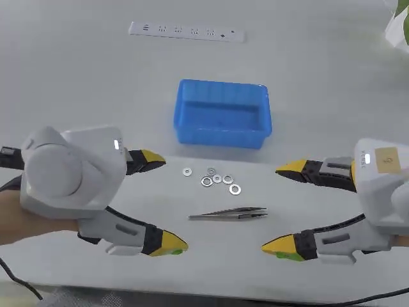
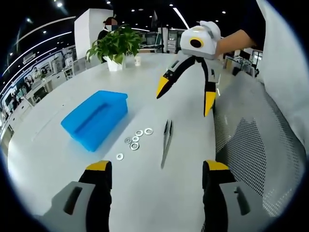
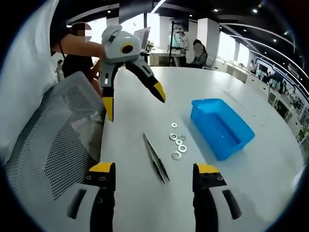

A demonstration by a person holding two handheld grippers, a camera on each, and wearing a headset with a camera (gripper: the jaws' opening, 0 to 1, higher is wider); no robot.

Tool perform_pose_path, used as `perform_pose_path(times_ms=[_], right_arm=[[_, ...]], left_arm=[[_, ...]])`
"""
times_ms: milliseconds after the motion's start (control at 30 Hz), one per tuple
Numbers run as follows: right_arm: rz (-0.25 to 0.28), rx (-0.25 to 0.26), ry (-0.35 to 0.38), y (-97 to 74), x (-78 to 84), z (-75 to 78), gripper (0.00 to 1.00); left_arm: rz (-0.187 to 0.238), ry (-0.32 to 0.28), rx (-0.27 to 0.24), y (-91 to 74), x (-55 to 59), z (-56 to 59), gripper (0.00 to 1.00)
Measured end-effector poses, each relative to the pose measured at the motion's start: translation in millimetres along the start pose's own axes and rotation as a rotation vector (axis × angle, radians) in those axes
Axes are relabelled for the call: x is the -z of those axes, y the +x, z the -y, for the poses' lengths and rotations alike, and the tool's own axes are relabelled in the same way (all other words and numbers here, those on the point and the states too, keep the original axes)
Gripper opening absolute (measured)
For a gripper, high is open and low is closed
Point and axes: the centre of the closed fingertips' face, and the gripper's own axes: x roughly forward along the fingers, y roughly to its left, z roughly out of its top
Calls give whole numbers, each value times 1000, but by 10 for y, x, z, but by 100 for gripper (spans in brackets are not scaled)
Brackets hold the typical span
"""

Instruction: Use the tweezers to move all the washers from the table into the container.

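Several small metal washers lie in a loose cluster on the white table, in front of the blue container. Metal tweezers lie just nearer than the washers, pointing sideways. My left gripper stands open at the left of them, and my right gripper stands open at the right; neither touches anything. The left gripper view has the washers, the tweezers, the container and the right gripper opposite. In the right gripper view lie the tweezers, the washers and the container.
A white power strip lies at the far side of the table. A potted plant stands at the table's end. A mesh chair is at the near edge. People stand in the background.
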Motion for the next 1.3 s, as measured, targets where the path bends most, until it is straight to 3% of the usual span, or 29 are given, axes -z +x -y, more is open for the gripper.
perform_pose_path(times_ms=[67, 167, 267, 367, 500, 567, 667, 900, 1100, 1167, 1233, 1300], right_arm=[[-22, -9, -27, 50, 41, -12, 55], [-31, -24, -27, 133, 55, 3, 52], [-64, -32, -53, 218, 86, 33, 47], [-77, -62, -72, 303, 89, 19, 44], [-117, -91, -103, 390, 136, 39, 37], [-126, -103, -112, 428, 145, 46, 34], [-139, -127, -124, 465, 153, 28, 32], [-172, -155, -134, 547, 188, 19, 28], [-217, -184, -190, 563, 239, 4, 21], [-222, -184, -209, 563, 245, 9, 19], [-227, -186, -218, 563, 240, 14, 18], [-233, -184, -254, 564, 244, 21, 16]], left_arm=[[-8, 9, 13, 53, 23, 30, 76], [-13, 22, 32, 157, 11, 62, 71], [-11, -25, 60, 238, 13, 58, 68], [-37, 11, 68, 319, 36, 32, 61], [-78, 74, 112, 422, 73, 119, 56], [-99, 62, 131, 456, 95, 156, 52], [-97, 60, 132, 506, 82, 152, 51], [-143, 107, 149, 547, 145, 127, 44], [-142, 146, 156, 580, 128, 116, 38], [-146, 208, 156, 592, 118, 114, 30], [-138, 227, 173, 614, 96, 181, 24], [-128, 242, 171, 624, 75, 191, 23]])
